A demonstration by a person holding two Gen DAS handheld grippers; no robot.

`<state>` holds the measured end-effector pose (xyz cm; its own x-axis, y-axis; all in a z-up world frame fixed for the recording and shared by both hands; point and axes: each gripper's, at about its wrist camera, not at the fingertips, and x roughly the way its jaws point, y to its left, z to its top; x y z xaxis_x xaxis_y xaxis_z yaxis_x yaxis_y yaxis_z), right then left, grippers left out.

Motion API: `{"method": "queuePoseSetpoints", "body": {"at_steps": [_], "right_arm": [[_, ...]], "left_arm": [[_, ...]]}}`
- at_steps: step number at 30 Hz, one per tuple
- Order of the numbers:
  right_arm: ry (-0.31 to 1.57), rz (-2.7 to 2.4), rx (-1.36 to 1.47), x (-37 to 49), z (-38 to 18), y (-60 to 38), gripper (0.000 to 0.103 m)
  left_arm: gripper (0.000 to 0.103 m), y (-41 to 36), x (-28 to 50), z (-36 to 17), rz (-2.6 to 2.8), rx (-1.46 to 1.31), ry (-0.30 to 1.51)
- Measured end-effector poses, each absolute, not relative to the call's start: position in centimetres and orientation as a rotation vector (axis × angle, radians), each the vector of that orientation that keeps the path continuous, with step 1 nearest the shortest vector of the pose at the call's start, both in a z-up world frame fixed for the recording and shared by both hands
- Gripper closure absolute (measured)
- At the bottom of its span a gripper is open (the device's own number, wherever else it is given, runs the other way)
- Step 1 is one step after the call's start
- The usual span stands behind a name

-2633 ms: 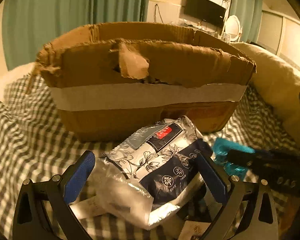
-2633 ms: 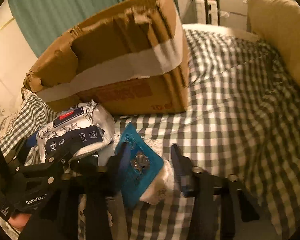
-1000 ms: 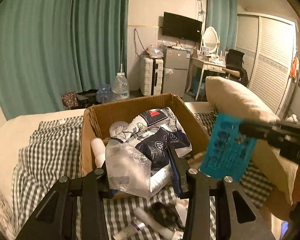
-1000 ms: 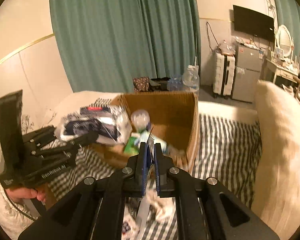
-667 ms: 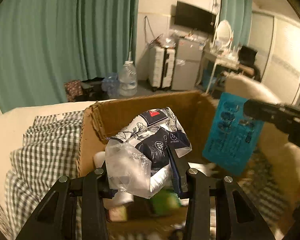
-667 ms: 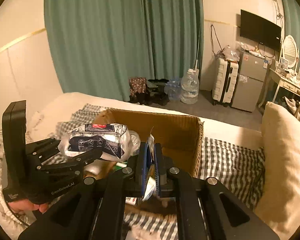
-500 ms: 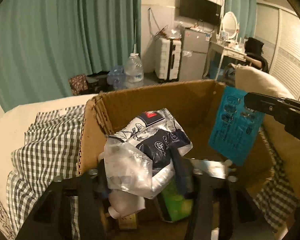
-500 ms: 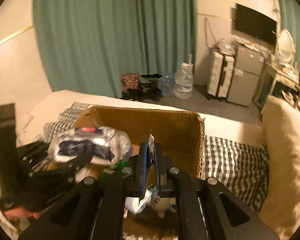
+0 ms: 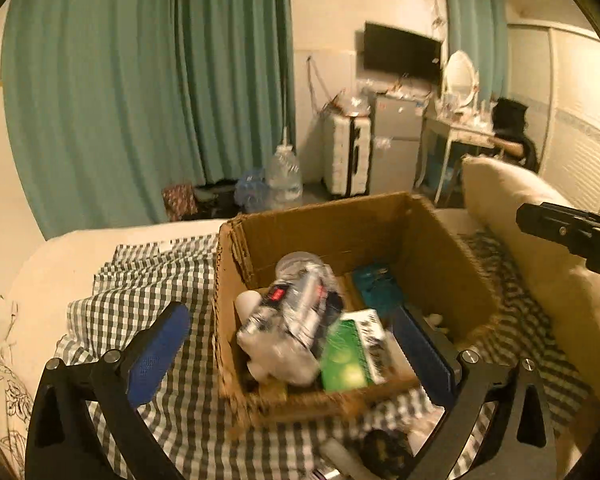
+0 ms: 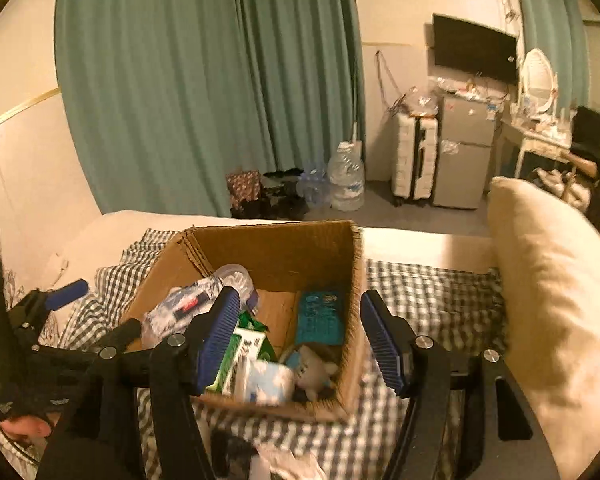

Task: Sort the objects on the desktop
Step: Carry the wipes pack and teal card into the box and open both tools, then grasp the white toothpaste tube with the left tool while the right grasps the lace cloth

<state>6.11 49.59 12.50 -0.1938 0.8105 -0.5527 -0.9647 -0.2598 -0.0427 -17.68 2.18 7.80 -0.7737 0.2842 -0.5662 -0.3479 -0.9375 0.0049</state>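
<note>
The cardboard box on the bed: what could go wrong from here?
1. The wipes pack lies high on a pile in the cardboard box; it may slide when more is added.
2. The box stands on soft checked bedding, so a push could tip it.
3. Small items beside the box could be missed.

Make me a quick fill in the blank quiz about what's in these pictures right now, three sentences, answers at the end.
1. The teal packet lies inside the ____ box.
2. The box stands on a ____-patterned cloth.
3. Nothing is between the fingers of the left gripper or the right gripper; both sets of jaws are ____.

Missing words: cardboard; checked; opening
</note>
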Motion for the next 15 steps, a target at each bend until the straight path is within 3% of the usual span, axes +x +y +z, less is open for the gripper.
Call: {"method": "queuePoseSetpoints", "body": {"at_steps": [4, 6, 10, 15], "right_arm": [[0.298, 1.735, -0.602, 6.9, 12.4, 44.8, 0.021], [0.285, 1.703, -0.644, 7.4, 11.4, 42.9, 0.017], [0.379, 1.712, -0.722, 8.1, 7.3, 40.9, 0.016], [0.462, 1.689, -0.829, 7.9, 1.2, 40.8, 0.016]], "left_arm": [[0.0, 1.4, -13.5, 7.2, 2.669, -0.819, 0.11], [0.0, 0.5, -11.6, 5.7, 2.66, -0.836, 0.049], [0.0, -1.0, -9.3, 1.0, 2.642, -0.935, 0.026], [0.0, -1.2, -9.0, -5.1, 2.584, -1.052, 0.162]]}}
